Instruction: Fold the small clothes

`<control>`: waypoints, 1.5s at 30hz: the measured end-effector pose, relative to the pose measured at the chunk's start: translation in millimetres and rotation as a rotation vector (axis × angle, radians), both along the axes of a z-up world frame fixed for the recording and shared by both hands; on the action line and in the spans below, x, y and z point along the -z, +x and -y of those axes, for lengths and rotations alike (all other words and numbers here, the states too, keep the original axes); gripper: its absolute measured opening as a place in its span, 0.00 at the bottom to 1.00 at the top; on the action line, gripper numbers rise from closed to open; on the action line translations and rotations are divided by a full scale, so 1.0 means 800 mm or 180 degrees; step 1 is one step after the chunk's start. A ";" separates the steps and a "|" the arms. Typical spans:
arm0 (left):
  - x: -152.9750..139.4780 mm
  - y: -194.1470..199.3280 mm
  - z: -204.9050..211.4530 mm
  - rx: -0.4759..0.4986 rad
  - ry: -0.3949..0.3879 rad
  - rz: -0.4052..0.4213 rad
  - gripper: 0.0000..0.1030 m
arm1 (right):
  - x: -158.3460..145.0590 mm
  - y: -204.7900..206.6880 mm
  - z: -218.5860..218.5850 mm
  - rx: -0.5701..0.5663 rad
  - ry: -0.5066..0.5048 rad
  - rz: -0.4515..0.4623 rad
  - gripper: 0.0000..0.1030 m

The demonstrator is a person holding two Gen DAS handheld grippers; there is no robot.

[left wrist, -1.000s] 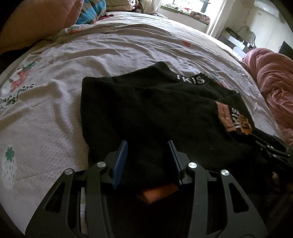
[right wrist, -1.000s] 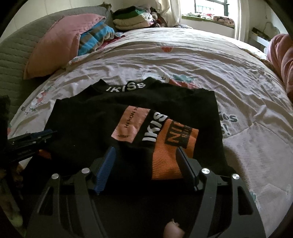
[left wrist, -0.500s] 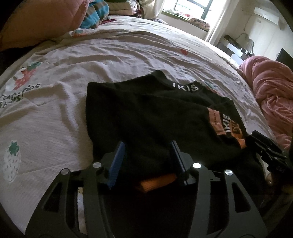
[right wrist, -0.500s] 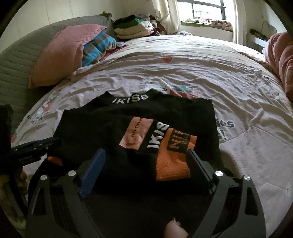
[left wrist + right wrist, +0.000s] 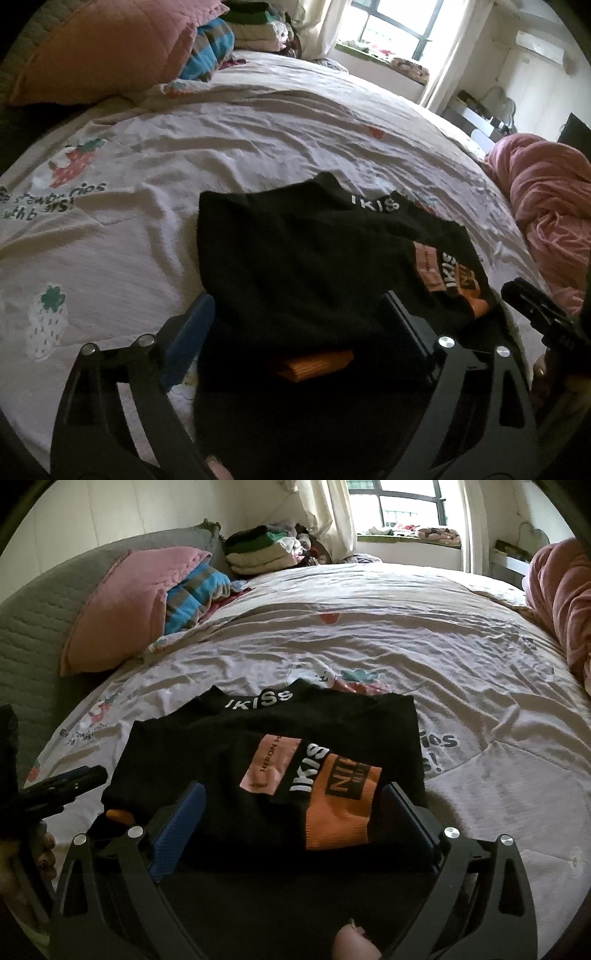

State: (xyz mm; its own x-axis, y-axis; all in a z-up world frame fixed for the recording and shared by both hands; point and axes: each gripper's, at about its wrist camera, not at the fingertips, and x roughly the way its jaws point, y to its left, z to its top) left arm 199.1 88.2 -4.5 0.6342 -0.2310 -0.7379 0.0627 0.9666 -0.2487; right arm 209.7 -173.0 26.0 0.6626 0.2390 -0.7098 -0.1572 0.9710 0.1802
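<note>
Sweater [image 5: 280, 753] lies flat on the bed [image 5: 461, 664], just ahead of both claws, sleeves already folded in over the body. Your left claw [image 5: 295, 325] and right claw [image 5: 291, 812] each stand wide open, fingers either side of the near hem, gripping nothing. Judging by that, you've the hem-to-collar fold left, then a place on the stack [image 5: 266, 550] far ahead.

Big bed [image 5: 369, 635] with a pale sheet, strawberry pictures on it. Pink pillow [image 5: 125, 605] and a striped blanket [image 5: 192, 590] by the grey headboard [image 5: 40, 620], with a pile of clothes [image 5: 266, 550] behind. Bright window [image 5: 399, 502] with white curtains [image 5: 325, 513]; pink blanket [image 5: 546, 214] at the side.
</note>
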 end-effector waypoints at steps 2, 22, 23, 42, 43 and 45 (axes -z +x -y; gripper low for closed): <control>-0.003 -0.003 -0.002 -0.0011 0.0001 0.0021 0.87 | -0.003 -0.002 0.002 0.0005 0.0018 0.0015 0.93; -0.034 -0.047 -0.015 -0.0121 -0.0096 0.0203 0.91 | -0.035 -0.035 0.016 -0.0059 0.0101 0.0186 0.94; -0.035 -0.052 -0.015 -0.0125 -0.0095 0.0210 0.91 | -0.037 -0.037 0.018 -0.0069 0.0108 0.0197 0.94; -0.030 -0.110 -0.028 -0.0275 -0.0111 0.0121 0.91 | -0.056 -0.069 0.038 -0.0136 0.0149 0.0281 0.94; -0.030 -0.113 -0.029 -0.0284 -0.0118 0.0113 0.91 | -0.056 -0.072 0.038 -0.0151 0.0151 0.0283 0.94; -0.029 -0.120 -0.031 -0.0308 -0.0114 0.0091 0.91 | -0.056 -0.076 0.038 -0.0168 0.0141 0.0280 0.94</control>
